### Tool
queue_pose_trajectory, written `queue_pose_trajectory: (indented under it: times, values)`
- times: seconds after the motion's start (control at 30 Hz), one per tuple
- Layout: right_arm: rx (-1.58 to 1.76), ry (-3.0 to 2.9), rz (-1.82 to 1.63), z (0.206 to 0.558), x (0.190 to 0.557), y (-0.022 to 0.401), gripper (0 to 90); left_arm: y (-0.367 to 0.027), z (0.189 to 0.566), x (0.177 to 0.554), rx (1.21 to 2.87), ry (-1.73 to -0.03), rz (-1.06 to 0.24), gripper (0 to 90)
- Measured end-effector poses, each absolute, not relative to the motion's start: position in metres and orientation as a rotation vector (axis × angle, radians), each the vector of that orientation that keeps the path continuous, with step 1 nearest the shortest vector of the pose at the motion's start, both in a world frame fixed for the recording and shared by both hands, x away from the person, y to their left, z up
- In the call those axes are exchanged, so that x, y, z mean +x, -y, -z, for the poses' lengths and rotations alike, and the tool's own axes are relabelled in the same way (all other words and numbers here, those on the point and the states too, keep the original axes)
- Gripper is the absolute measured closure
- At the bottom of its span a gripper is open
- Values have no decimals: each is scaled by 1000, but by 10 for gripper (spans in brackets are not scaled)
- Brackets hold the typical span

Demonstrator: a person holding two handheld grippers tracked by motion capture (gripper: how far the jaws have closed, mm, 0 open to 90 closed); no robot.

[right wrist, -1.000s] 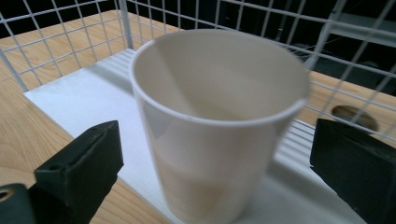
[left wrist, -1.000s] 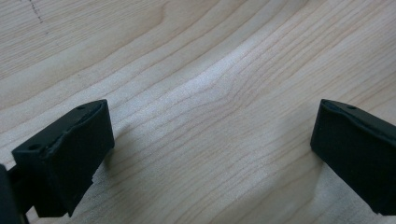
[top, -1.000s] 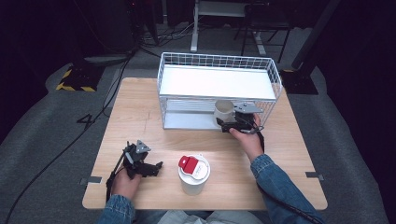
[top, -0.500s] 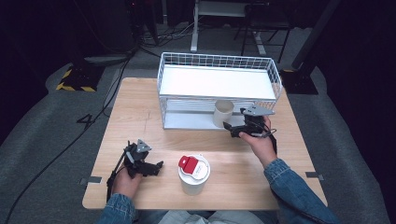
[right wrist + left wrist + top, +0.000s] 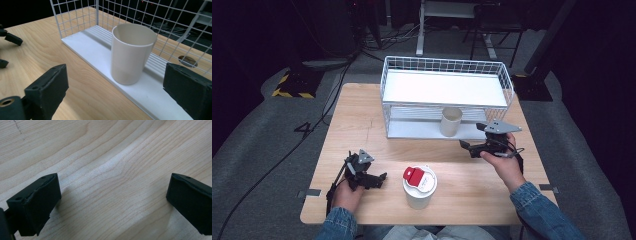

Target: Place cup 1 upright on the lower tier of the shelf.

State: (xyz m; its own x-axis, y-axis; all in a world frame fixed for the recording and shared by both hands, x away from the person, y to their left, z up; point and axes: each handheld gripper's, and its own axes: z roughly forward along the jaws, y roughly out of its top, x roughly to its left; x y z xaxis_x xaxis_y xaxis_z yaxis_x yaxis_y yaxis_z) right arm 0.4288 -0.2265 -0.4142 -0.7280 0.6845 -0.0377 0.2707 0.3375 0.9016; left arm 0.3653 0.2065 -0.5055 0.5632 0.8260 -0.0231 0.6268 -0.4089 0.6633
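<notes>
The cream cup (image 5: 451, 121) stands upright on the lower shelf of the white wire rack (image 5: 447, 75), near that shelf's front edge and a little right of its middle, mouth up, so its long axis runs vertical. The right gripper (image 5: 466, 146) hangs just off the rack's near right side, above the wooden table (image 5: 362, 125), and the cup lies to its far left, close but apart; nothing is between its jaws. In the right gripper view the cup (image 5: 132, 52) sits ahead and between the two black jaws, which stand fairly wide with open air on both sides of it; they have just been closing somewhat, with no thing caught in them.

The left gripper (image 5: 382, 178) rests low at the near left of the table, well apart from the rack. Its jaws stand wide over bare wood (image 5: 112, 170), touching no object that I can see. Just to its right stands a white lidded cup (image 5: 419, 186) with a red label on top, near the table's front edge.

Of the two hands, the right hand (image 5: 504, 165) is plainly the nearer to the cream cup. Any further work on that cup would likely fall to it, reaching leftward and away under the rack's upper shelf (image 5: 442, 89).
</notes>
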Motion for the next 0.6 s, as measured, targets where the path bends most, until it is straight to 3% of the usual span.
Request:
queue_pose_trajectory:
  times: [0.6]
  values:
    - [896, -2254, -1354, 423, 391, 284, 68, -206, 506, 365, 2163, -1165, -415, 0]
